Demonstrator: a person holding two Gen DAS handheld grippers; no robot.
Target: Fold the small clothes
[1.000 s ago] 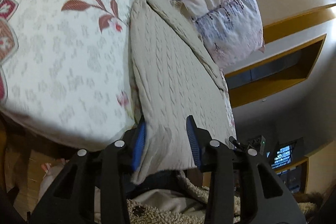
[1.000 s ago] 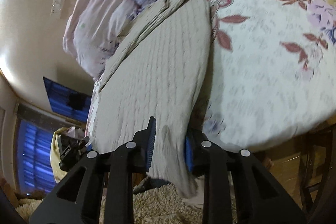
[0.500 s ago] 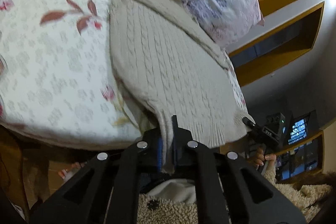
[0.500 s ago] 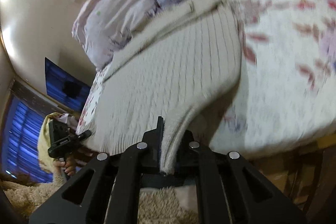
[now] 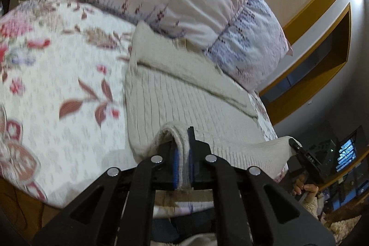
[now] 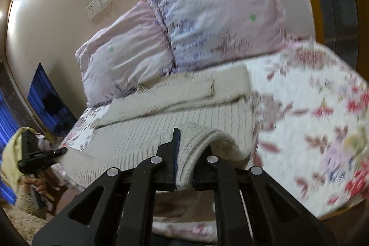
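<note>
I had both tongs clamped on the sweater's [image 5: 184, 105] near hem: left tongs [image 5: 183, 159] on one corner, right tongs [image 6: 184, 153] on the other, hem raised off the bed [image 5: 57, 84]. Left view caught the wooden shelf [image 5: 322, 43] and a lit screen [image 5: 346, 155]; right view showed a wall socket [image 6: 98, 4]. Two pillows [image 6: 207, 15], one sweater, two tongs.
</note>
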